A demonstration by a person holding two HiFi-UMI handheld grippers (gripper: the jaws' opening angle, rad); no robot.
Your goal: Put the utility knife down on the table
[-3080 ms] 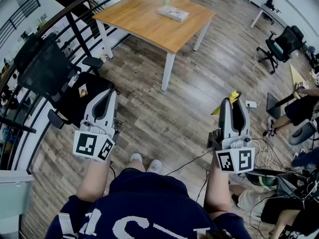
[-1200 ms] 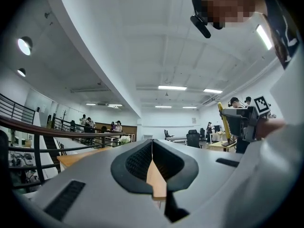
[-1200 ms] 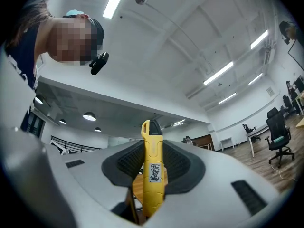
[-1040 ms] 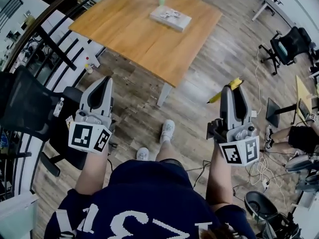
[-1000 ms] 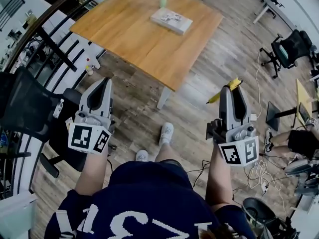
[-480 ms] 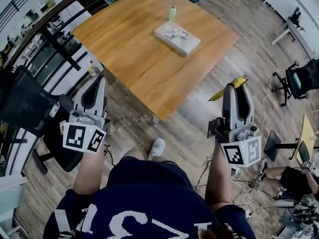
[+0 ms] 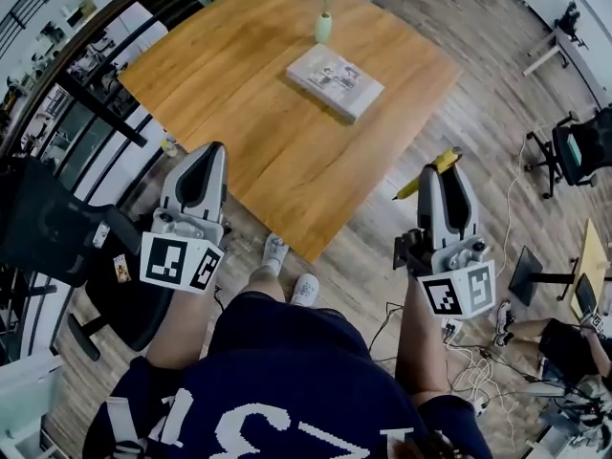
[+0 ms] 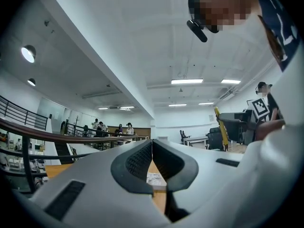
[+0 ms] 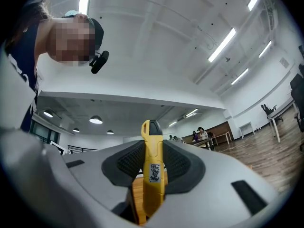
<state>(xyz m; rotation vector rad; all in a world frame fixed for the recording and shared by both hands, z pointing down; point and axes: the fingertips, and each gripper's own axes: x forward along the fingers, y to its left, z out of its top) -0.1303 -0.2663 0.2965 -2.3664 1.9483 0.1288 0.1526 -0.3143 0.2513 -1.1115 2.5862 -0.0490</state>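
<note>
In right claw [image 9: 152, 148], labelled utility knife [image 9: 153, 175].

We are holding both grippers out ahead of us on bare forearms. The left gripper [image 7: 212, 153], at 9 o'clock in the head view, is pointing toward 12 with its jaws pressed together, empty. The right gripper [image 7: 442, 170], at 3 o'clock, is pointing toward 12, its jaws clamping the utility knife [image 9: 152, 175].

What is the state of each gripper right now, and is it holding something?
Left gripper: closed, empty.
Right gripper: closed on the yellow utility knife.
</note>
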